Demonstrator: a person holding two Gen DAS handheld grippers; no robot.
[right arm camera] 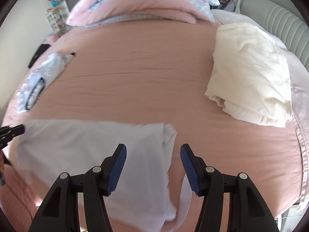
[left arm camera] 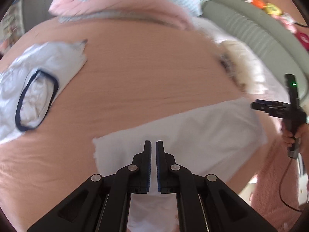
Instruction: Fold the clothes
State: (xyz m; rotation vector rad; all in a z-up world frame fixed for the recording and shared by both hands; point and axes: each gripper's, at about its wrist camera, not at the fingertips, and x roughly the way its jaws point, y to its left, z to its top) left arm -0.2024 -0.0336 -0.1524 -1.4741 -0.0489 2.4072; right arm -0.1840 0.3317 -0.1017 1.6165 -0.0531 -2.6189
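A white garment (left arm camera: 193, 135) (right arm camera: 87, 154) lies flat on the pink bed sheet (right arm camera: 135, 73), near its front edge. My left gripper (left arm camera: 153, 143) is shut at the garment's edge, with white fabric in the thin gap between its pads. In the right wrist view it (right arm camera: 13, 131) sits at the garment's left corner. My right gripper (right arm camera: 153, 150) hovers open over the garment's right edge; a loose strip of the cloth (right arm camera: 185, 199) lies below, untouched by the pads. The left wrist view shows it (left arm camera: 255, 106) held in a hand (left arm camera: 293, 135).
A light blue garment with a dark-trimmed neck (left arm camera: 38, 89) (right arm camera: 36, 81) lies at the left. A folded cream cloth (right arm camera: 251, 73) sits at the right. Pink and checked bedding (right arm camera: 143, 3) is piled at the far end, with a grey headboard (right arm camera: 280, 19) beside it.
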